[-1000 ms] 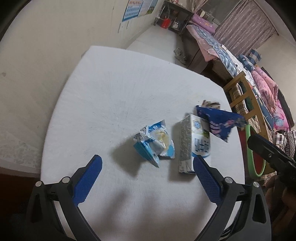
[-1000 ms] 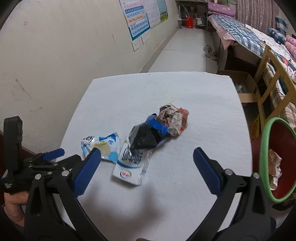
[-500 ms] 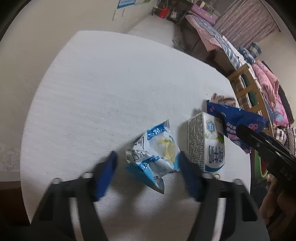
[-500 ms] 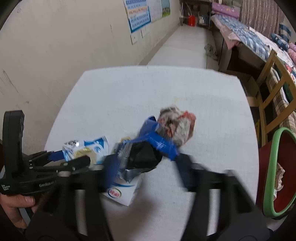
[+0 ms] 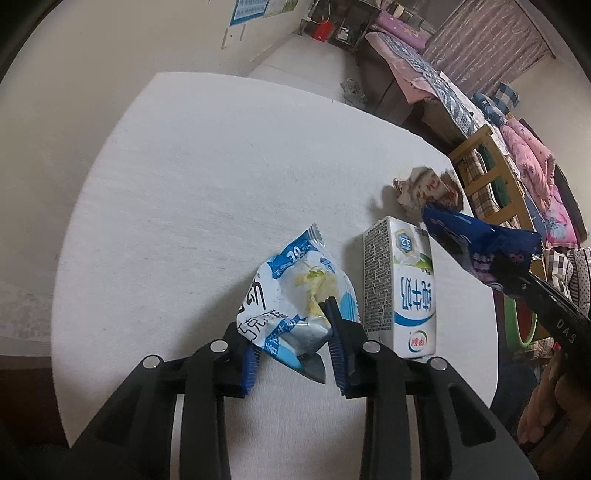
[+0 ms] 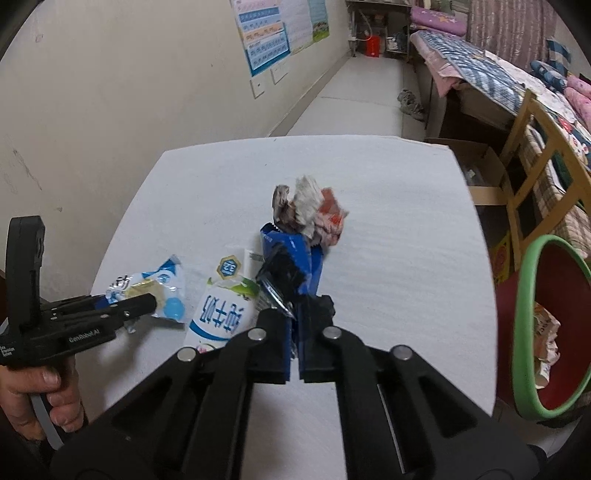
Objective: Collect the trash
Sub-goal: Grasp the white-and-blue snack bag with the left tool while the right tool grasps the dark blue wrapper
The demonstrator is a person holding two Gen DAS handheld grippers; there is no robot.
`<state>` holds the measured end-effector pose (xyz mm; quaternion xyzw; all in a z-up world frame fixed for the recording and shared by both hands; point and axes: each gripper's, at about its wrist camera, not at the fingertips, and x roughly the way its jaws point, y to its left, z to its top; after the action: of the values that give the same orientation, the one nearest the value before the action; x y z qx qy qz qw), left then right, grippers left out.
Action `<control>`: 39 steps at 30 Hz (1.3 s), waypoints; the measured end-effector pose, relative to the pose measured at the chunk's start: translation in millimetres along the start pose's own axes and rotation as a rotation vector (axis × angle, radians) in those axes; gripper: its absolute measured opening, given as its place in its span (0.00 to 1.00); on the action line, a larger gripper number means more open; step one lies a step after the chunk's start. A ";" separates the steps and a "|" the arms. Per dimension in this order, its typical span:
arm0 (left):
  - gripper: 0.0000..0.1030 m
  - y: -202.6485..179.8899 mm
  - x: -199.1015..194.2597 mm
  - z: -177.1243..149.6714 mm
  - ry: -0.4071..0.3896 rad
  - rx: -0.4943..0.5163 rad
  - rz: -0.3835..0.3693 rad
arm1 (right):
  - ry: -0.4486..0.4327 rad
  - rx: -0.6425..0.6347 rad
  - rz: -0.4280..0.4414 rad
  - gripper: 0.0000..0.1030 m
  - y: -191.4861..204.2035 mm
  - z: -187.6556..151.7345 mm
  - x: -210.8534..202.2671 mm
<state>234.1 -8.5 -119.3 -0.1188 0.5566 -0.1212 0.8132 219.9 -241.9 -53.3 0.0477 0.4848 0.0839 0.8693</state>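
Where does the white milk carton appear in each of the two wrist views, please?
Left wrist: milk carton right of centre, lying beside the light blue wrapper.
Right wrist: milk carton left of centre, lower half.
Shared landmark: the crumpled paper ball beyond it.

You see a matt, rough white table point(image 5: 184, 206), a glossy crinkled foil wrapper point(image 5: 295, 291), a smooth printed card carton point(image 5: 400, 288), matt black plastic grippers point(image 6: 295, 354) and a shiny plastic bin point(image 6: 524, 332)

Cream wall point(image 6: 110, 92) with posters point(image 6: 269, 33), pale floor point(image 6: 362, 92), bed point(image 6: 480, 66), curtain point(image 5: 491, 48), wooden chair point(image 6: 535, 155)
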 end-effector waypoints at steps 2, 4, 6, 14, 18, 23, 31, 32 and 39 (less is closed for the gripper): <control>0.28 -1.1 -4.8 -1.6 -0.004 0.004 0.000 | -0.008 0.010 -0.007 0.03 -5.7 -2.2 -8.2; 0.28 -4.9 -10.2 -4.4 -0.008 0.013 0.003 | -0.014 0.022 -0.014 0.03 -12.1 -5.6 -16.5; 0.28 -8.0 -16.0 -7.8 -0.015 0.018 0.005 | -0.020 0.034 -0.022 0.03 -18.2 -9.9 -24.1; 0.29 -16.9 -45.3 -24.9 -0.045 0.040 0.017 | -0.040 0.065 -0.026 0.03 -36.7 -32.6 -56.3; 0.29 -27.6 -63.4 -31.4 -0.072 0.068 0.030 | -0.046 0.065 -0.028 0.03 -41.3 -45.3 -71.6; 0.29 -43.4 -82.2 -36.9 -0.104 0.095 0.032 | -0.054 0.073 -0.030 0.03 -45.9 -58.9 -87.5; 0.29 -66.7 -103.4 -47.9 -0.131 0.133 0.024 | -0.077 0.071 -0.039 0.03 -50.0 -71.9 -111.8; 0.29 -71.4 -106.0 -48.0 -0.135 0.142 0.022 | -0.078 0.074 -0.039 0.03 -51.2 -72.3 -114.1; 0.29 -100.7 -112.3 -48.8 -0.140 0.197 0.014 | -0.095 0.103 -0.043 0.03 -65.3 -73.8 -124.8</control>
<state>142.6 -69.2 -5.0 -0.0425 0.4849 -0.1611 0.8586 99.2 -329.9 1.4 0.0858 0.4475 0.0378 0.8894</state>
